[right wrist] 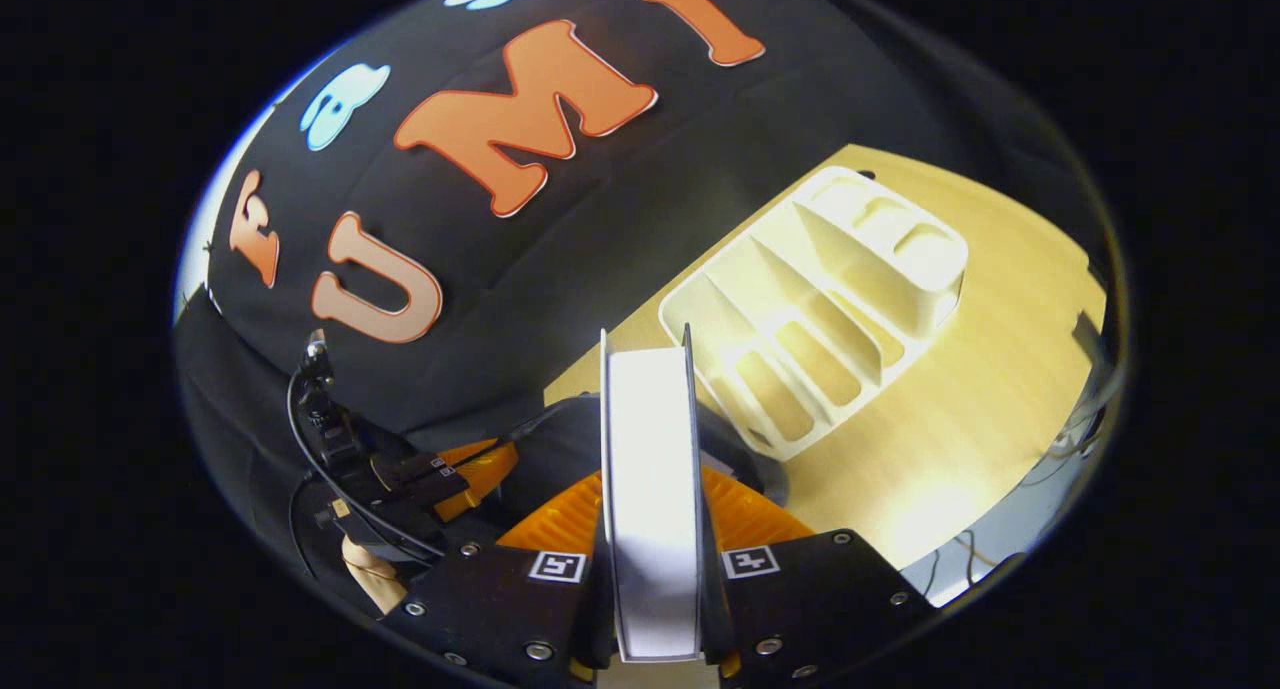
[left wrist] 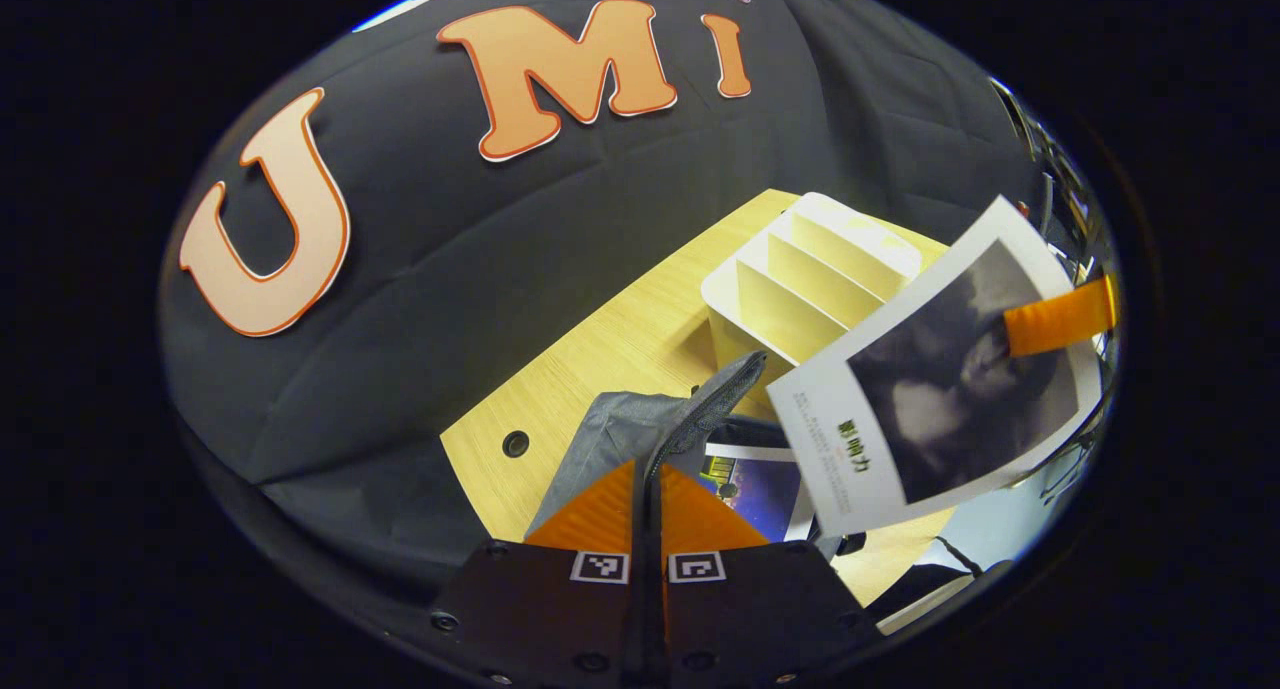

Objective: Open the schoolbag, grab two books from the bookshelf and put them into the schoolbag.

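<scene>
Two books are being handled at this moment. One book (right wrist: 650, 499) is being clamped edge-on between the fingers of the right tool (right wrist: 652, 559), its white page edges facing the camera in the right gripper view; in the left gripper view the same book (left wrist: 940, 389) is being held tilted above the open bag, its white cover with a dark, blurred photograph turned toward the camera, and one finger (left wrist: 1060, 319) of the right tool is being pressed across that cover. A short line of green characters is printed on the cover beside the photograph, with finer lines of print beside it that are too small to be read. A second book (left wrist: 750, 479), with a dark blue cover, is being seen inside the mouth of the grey schoolbag (left wrist: 640, 424), which is lying on the light wooden bench (left wrist: 600, 349).

The left tool (left wrist: 648, 514) is being kept nearly closed, and a raised grey flap of the schoolbag is being pinched in the narrow gap between its fingers. Square black-and-white marker tags are fixed on the bodies of both tools.

The white bookshelf (right wrist: 830, 309), a slotted rack with slanted dividers, is standing on the bench (right wrist: 960, 419) just beyond the bag; its slots are being seen without books. In the right gripper view the left tool (right wrist: 470, 474) and part of the hand (right wrist: 370, 574) holding it are being seen low at the left.
</scene>
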`<state>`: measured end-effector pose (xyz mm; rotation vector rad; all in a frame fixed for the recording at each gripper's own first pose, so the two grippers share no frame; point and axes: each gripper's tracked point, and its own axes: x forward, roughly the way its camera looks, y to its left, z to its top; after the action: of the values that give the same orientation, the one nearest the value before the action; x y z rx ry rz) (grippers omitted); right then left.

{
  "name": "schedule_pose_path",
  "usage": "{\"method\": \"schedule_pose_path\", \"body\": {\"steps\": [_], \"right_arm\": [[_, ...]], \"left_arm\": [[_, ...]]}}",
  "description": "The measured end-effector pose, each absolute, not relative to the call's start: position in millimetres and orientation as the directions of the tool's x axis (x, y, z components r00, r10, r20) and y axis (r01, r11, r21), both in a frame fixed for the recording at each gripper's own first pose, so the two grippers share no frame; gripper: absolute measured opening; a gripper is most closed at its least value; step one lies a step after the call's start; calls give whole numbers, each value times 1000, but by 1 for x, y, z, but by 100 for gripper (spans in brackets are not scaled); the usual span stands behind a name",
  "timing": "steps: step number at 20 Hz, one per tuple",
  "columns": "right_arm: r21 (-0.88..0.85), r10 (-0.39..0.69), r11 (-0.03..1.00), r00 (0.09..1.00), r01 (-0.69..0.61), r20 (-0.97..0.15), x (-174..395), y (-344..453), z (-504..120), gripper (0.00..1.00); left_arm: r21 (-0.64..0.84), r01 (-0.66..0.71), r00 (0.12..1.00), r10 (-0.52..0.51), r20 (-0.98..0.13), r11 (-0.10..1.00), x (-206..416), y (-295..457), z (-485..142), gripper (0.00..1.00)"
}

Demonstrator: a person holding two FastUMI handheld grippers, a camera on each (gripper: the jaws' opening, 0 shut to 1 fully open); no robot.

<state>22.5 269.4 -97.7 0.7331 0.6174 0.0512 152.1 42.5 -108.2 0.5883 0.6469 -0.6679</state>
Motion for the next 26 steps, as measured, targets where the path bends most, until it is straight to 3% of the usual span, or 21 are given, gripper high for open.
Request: {"method": "schedule_pose_path", "body": {"steps": [6,15,23,24,25,26], "right_arm": [[795,330,549,808,258,-489,32,292,-173,35],[887,338,312,833,341,-439,81,336,-235,35],[885,245,263,861,384,-446,126,350,-254,36],[882,247,255,856,396,-455,128,353,-256,48],[870,245,255,842,422,-481,129,354,-262,39],[849,245,268,820,456,-517,129,356,-270,40]], "left_arm": [[300,722,612,-373,-697,624,148,39,-98,0],[322,759,594,-398,-699,566,124,19,-87,1],[357,757,606,-382,-698,547,119,9,-89,0],[350,755,605,-383,-699,555,119,9,-90,0],[351,750,609,-379,-696,560,120,9,-90,0],[351,749,610,-376,-697,562,120,10,-90,1]]}}
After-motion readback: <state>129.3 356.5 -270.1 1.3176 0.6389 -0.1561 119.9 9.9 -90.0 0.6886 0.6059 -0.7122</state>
